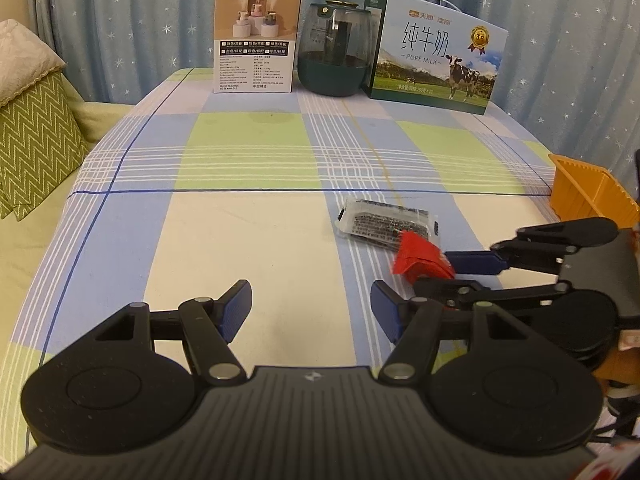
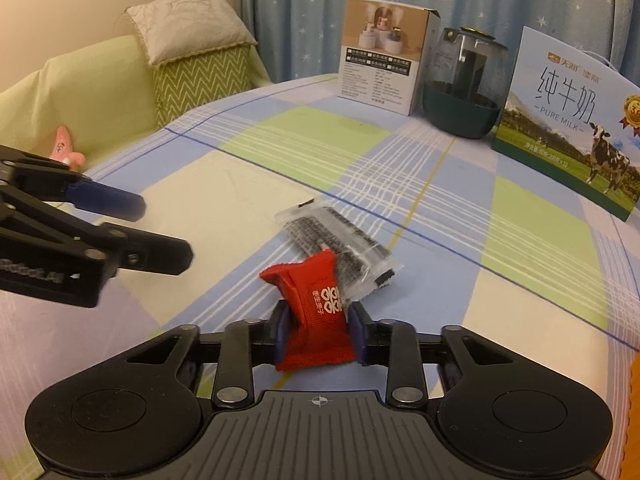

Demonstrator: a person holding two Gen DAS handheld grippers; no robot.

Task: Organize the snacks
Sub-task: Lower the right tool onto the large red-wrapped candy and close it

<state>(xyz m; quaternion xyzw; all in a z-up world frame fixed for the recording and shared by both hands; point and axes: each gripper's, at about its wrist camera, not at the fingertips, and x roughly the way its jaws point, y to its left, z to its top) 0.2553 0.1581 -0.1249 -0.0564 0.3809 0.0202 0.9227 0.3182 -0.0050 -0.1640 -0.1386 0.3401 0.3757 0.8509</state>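
Observation:
A red snack packet with white print is clamped between the blue pads of my right gripper, just above the checked tablecloth. It also shows in the left wrist view, held by the right gripper. A clear packet with black print lies flat on the cloth just beyond it, and shows in the left wrist view. My left gripper is open and empty, low over the cloth to the left of both packets. It shows in the right wrist view.
An orange plastic bin stands at the table's right edge. At the back stand a white product box, a dark green glass jar and a milk carton box. A sofa with cushions is on the left.

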